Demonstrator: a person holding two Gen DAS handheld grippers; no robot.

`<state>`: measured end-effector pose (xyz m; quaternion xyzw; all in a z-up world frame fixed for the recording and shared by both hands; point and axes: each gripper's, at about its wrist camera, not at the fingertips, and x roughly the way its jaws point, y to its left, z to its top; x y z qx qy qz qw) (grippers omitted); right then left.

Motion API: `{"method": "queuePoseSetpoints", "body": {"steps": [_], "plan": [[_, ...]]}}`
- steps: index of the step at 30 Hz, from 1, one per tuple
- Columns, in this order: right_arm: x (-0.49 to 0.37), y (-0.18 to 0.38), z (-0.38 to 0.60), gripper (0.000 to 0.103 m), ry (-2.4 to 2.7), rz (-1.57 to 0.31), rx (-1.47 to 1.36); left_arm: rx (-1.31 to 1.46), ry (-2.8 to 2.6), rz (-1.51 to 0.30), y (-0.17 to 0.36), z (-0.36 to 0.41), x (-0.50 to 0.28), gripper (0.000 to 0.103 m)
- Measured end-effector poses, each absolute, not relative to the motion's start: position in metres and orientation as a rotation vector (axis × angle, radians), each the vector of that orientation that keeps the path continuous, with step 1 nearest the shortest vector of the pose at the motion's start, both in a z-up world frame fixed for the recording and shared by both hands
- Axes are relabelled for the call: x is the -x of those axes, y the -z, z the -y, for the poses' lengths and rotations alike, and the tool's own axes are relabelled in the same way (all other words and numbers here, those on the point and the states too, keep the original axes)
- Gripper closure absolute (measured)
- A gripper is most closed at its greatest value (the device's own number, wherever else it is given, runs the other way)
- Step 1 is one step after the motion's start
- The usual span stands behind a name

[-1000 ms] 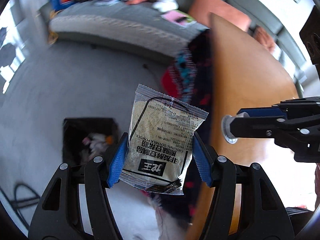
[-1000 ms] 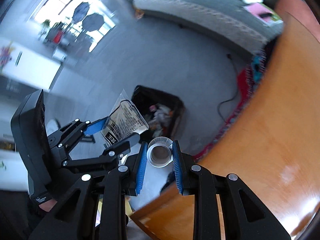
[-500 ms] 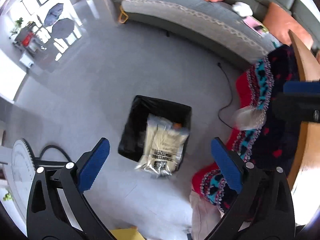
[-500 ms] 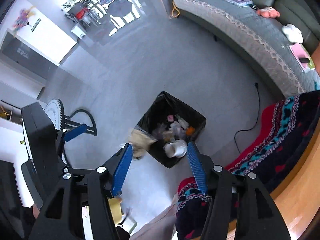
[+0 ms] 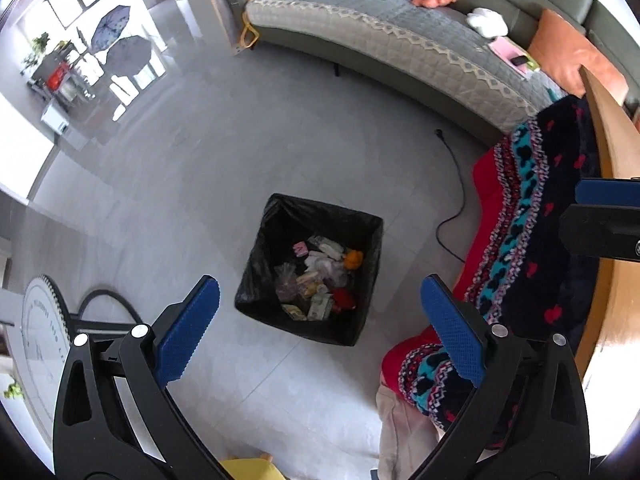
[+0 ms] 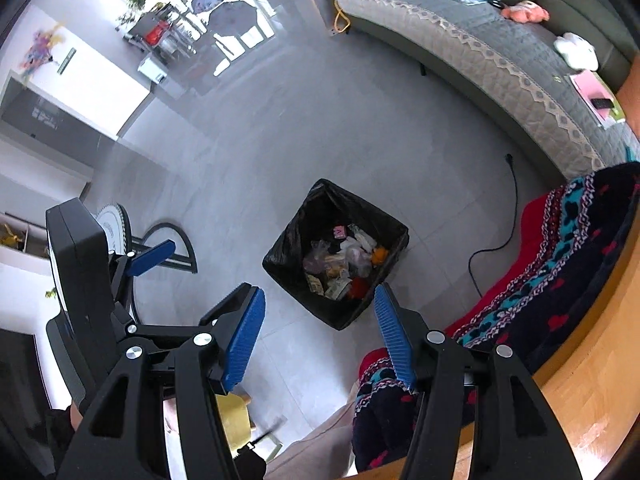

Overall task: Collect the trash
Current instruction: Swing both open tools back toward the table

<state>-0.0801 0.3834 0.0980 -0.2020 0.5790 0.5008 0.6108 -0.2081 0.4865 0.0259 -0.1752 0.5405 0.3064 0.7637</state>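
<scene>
A black-lined trash bin [image 5: 256, 280] stands on the grey floor below both grippers, with several wrappers and scraps [image 5: 320, 276] inside; it also shows in the right wrist view [image 6: 288, 256]. My left gripper [image 5: 320, 324] is open and empty, high above the bin. My right gripper [image 6: 320, 336] is open and empty, also above the bin. The right gripper's blue finger [image 5: 608, 194] shows at the left view's right edge. The left gripper's body [image 6: 80, 264] shows at the left of the right view.
A wooden table edge [image 5: 616, 152] runs along the right, with a patterned red, teal and dark blanket [image 5: 528, 240] hanging beside it. A grey sofa [image 5: 400, 40] holding several items lies beyond. A black cable [image 5: 456, 208] lies on the floor. A fan base [image 5: 44, 344] stands at left.
Both grippers opened: the left let go of the powder packet and the right let go of the small cup. Both fell into the bin, and both views swung over it.
</scene>
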Motion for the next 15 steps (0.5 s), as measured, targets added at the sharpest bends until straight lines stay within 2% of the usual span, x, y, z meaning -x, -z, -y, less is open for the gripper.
{"method": "queuePoseSetpoints", "body": {"steps": [15], "plan": [[0.018,-0.114,-0.265,0.045,-0.995,-1.316,0.318,0.280,-0.475,-1.139,-0.047,-0.401,0.134,0.006]]}}
